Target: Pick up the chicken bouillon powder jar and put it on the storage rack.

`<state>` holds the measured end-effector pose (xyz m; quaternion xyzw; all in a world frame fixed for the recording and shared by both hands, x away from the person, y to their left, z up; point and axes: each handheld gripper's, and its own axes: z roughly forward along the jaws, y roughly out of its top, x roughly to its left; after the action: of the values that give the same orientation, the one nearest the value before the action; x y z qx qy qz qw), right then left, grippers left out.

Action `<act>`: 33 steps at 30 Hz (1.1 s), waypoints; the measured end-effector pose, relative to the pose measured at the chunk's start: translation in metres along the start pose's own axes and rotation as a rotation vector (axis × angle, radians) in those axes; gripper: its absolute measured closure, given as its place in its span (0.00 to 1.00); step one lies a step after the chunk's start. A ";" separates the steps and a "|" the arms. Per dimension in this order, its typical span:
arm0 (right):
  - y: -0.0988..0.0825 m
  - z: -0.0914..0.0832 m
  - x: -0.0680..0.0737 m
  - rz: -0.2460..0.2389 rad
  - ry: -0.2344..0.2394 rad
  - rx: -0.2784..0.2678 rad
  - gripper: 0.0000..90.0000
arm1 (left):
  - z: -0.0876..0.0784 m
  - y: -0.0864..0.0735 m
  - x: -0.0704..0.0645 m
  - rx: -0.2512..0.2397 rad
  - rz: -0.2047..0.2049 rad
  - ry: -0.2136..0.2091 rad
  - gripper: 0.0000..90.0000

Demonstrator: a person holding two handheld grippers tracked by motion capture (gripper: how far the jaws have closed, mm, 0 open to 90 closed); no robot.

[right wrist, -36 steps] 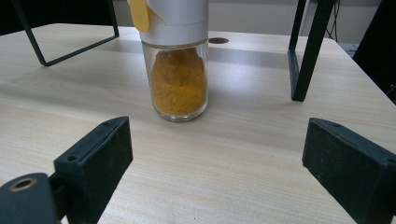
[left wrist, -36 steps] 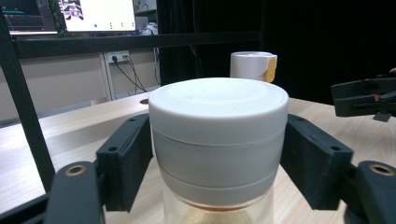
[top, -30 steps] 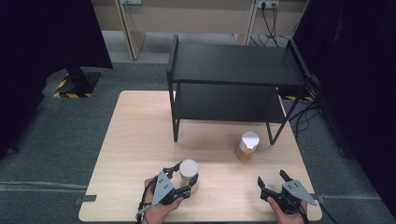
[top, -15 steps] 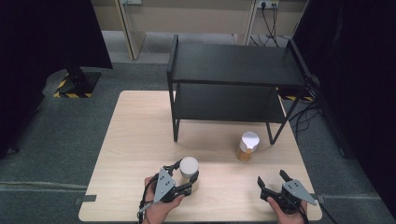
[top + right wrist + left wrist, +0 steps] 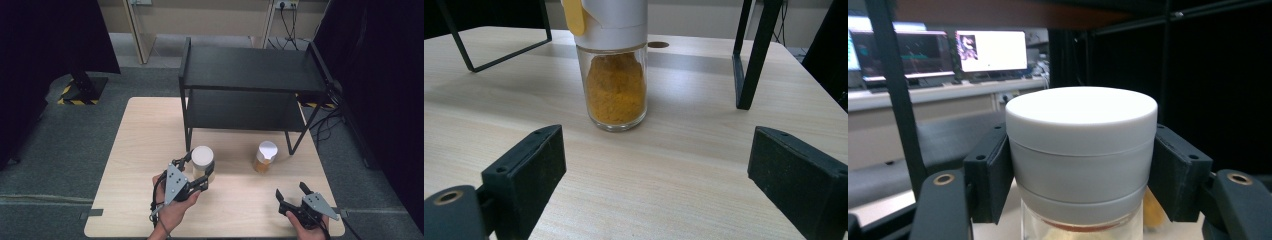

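My left gripper (image 5: 202, 172) is shut on a glass jar with a wide white lid (image 5: 202, 156), held above the table in front of the black shelf's left leg. In the left gripper view the jaws press on both sides of the white lid (image 5: 1080, 145). A second glass jar of orange-yellow powder with a white cap (image 5: 264, 156) stands on the wooden table (image 5: 145, 130) to the right. My right gripper (image 5: 292, 195) rests near the front right edge, open, with the powder jar (image 5: 616, 85) a short way ahead of its jaws.
A black two-level metal shelf (image 5: 250, 70) stands on the far half of the table, its legs (image 5: 754, 55) flanking the powder jar. Grey floor surrounds the table; a black-and-yellow base (image 5: 80, 90) sits at the left.
My left gripper has lifted the white-lidded jar up off the table and slightly forward. The right gripper has stayed where it was.
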<state>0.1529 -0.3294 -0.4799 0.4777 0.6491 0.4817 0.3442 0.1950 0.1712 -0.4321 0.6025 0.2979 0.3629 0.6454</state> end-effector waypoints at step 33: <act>-0.001 0.000 0.001 -0.006 -0.002 -0.003 0.10 | 0.062 0.079 -0.005 -0.153 0.022 0.155 0.38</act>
<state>0.1522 -0.3286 -0.4803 0.4758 0.6494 0.4811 0.3471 0.2344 0.1335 -0.3481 0.5248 0.3119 0.4372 0.6605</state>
